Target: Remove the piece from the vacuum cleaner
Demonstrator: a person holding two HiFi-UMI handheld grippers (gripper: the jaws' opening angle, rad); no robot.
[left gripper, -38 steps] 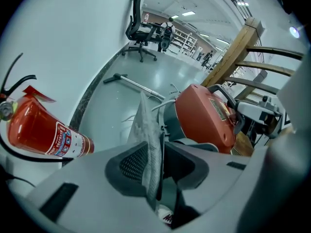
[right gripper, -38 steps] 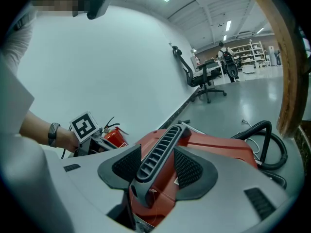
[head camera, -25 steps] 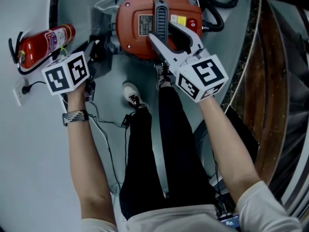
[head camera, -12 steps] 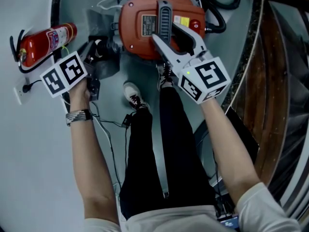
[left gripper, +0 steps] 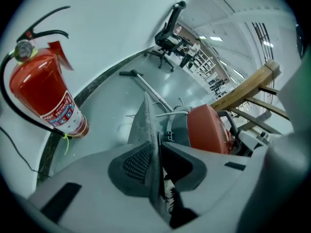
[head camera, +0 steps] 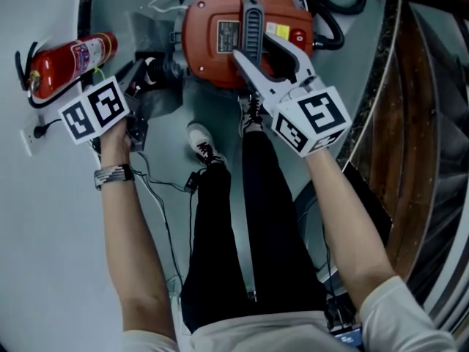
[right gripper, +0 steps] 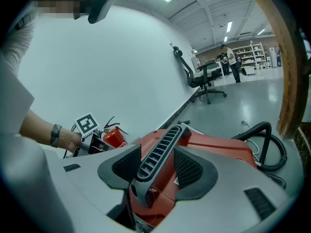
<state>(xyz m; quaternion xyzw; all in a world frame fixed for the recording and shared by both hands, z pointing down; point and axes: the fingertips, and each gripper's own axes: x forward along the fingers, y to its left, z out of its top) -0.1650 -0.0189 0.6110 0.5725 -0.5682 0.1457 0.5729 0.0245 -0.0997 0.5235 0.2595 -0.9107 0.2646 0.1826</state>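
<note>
The red vacuum cleaner [head camera: 220,39] stands on the floor in front of my feet. My right gripper [head camera: 256,50] is shut on its black ribbed handle [right gripper: 160,152], one pad on each side. To the left of the vacuum's body, my left gripper [head camera: 143,86] has a thin grey flat piece [left gripper: 146,123] standing edge-on between its jaws. Those jaws are opening: the piece lies against the left pad, and a dark gap shows at the right pad. In the left gripper view [left gripper: 158,157] the red body [left gripper: 209,130] lies just beyond the piece.
A red fire extinguisher [head camera: 66,61] leans at the wall on the left. A black hose [head camera: 330,20] curls at the vacuum's right. A wooden structure [head camera: 410,123] borders the right side. Cables [head camera: 157,189] trail on the floor beside the person's shoes [head camera: 201,141].
The left gripper has shifted a little left and away from the vacuum with the grey piece. The right gripper has stayed on the handle.
</note>
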